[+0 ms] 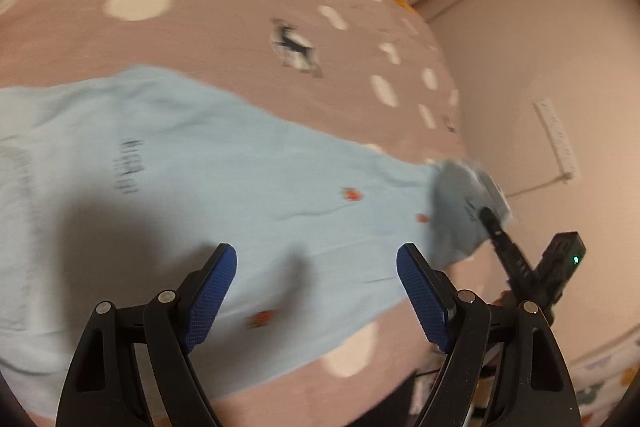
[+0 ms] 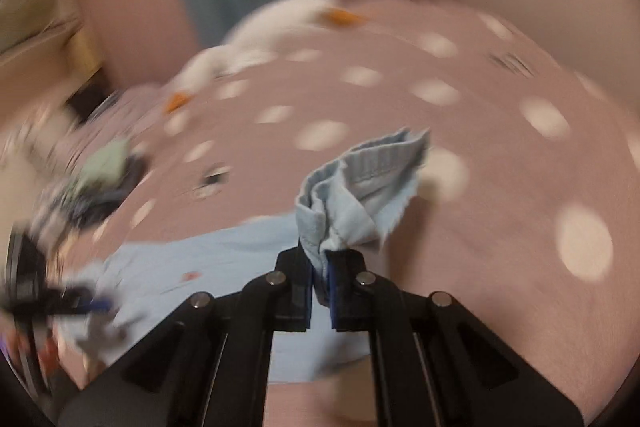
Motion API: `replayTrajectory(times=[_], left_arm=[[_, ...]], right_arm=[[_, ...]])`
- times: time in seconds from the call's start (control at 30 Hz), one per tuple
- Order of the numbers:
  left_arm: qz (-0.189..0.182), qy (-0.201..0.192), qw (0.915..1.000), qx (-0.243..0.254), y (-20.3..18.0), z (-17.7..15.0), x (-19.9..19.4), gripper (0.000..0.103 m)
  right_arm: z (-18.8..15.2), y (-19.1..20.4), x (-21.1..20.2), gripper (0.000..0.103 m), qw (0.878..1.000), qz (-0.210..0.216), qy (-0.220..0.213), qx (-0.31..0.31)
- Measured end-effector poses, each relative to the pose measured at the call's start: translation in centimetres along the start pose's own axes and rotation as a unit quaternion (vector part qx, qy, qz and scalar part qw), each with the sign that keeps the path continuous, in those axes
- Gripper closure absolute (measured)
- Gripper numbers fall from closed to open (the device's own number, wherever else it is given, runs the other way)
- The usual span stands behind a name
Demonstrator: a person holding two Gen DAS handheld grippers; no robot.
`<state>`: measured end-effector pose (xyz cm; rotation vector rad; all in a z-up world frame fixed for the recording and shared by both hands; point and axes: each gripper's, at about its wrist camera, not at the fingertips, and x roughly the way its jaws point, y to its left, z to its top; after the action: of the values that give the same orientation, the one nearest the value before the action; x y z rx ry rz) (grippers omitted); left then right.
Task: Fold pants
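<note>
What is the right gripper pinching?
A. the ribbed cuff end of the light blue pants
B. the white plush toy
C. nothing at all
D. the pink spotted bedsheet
A: in the right wrist view the right gripper has its jaws closed on the bunched ribbed cuff of the light blue pants, lifted above the pink spotted bedsheet.

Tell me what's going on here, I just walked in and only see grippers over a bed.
A person is folding light blue pants on a pink dotted bedspread, with a handheld gripper in each hand. The right gripper is shut on a bunched cuff end of the pants and holds it lifted off the bed. The left gripper hangs open above the flat part of the pants, gripping nothing. No fold is laid down yet.
</note>
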<state>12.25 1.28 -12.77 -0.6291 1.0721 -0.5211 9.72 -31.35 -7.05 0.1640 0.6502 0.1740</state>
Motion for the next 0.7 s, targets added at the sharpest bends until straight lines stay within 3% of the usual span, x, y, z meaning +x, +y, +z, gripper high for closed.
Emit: replayTrajectory(times=[0.13, 0.27, 0.4, 0.47, 0.5, 0.53, 0.7], left_arm=[[-0.059, 0.015, 0.9981, 0.008, -2.7, 0.6, 1.7, 0.021], [-0.101, 0.014, 0.9947, -0.012, -3.1, 1.0, 2.8, 0.019], [-0.126, 0.005, 0.9881, -0.087, 0.1, 1.3, 3.9, 0.016], [-0.149, -0.003, 0.9834, -0.103, 1.5, 1.4, 3.9, 0.031], [-0.162, 0.000, 0.9816, -0.101, 1.8, 1.4, 3.8, 0.059], [-0.172, 0.000, 0.9808, -0.093, 2.0, 1.5, 3.5, 0.071], [-0.157, -0.028, 0.9848, -0.069, 2.6, 1.1, 0.1, 0.074]], right_arm=[[-1.0, 7.2, -0.3, 0.096, 0.993, 0.050, -0.011, -0.106], [-3.1, 12.0, 0.7, 0.096, 0.982, 0.091, 0.006, -0.165], [-5.2, 15.5, 1.9, 0.096, 0.973, 0.109, 0.025, -0.201], [-6.3, 17.0, 2.3, 0.095, 0.968, 0.105, 0.033, -0.227], [-6.7, 17.7, 2.3, 0.095, 0.964, 0.100, 0.032, -0.244], [-7.1, 18.5, 2.3, 0.094, 0.960, 0.098, 0.029, -0.262], [-7.7, 21.3, 2.7, 0.094, 0.946, 0.095, 0.016, -0.310]])
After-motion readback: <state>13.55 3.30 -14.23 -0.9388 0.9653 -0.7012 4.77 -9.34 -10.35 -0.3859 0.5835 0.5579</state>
